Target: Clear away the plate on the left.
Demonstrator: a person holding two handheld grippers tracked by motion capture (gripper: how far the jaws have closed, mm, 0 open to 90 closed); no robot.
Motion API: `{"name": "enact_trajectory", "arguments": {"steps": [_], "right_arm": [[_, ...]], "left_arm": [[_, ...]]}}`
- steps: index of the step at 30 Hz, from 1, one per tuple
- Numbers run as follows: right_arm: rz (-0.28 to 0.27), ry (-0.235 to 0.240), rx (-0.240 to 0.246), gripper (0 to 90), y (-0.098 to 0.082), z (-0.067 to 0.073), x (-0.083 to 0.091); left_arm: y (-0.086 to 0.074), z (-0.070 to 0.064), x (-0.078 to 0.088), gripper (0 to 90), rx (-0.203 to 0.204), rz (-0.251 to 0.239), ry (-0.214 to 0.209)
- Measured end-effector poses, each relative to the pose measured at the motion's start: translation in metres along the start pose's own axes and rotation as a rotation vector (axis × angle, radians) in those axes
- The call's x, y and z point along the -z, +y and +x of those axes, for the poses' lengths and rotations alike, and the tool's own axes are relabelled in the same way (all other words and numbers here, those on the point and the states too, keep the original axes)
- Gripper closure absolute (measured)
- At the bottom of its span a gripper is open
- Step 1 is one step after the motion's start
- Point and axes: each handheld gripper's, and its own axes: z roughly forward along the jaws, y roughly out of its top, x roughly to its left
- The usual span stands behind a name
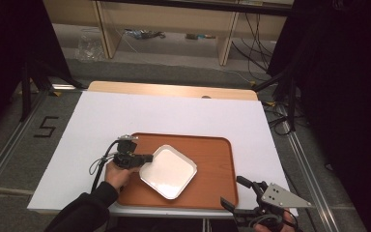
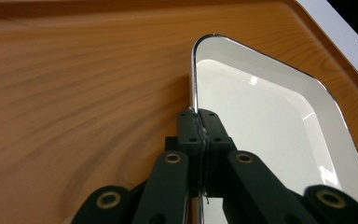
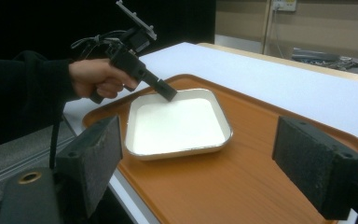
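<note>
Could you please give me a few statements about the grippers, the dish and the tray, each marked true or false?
1. The left gripper is shut on the rim of the white dish. True.
2. The white dish sits on the bare white tabletop, off the tray. False: it rests on the wooden tray.
3. The right gripper is open and holds nothing. True.
4. The dish holds food. False: its inside is bare white.
5. The right gripper is also clamped on the dish. False: it is near the tray's near right corner, apart from the dish.
</note>
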Motion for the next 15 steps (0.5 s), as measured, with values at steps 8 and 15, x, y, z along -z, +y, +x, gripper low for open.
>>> {"name": "enact_trajectory", "arguments": {"steps": [8,15], "right_arm": [[-0.011,-0.008,-0.002,17.0,0.000,0.000,0.000],[-0.005,-0.001,-0.019,17.1,0.000,0.001,0.000]], "left_arm": [[-0.006,-0.008,-0.009,87.8,-0.015,0.023,-0.014],[-0.008,-0.010,-0.010,87.6,-0.023,0.041,-0.031]]}}
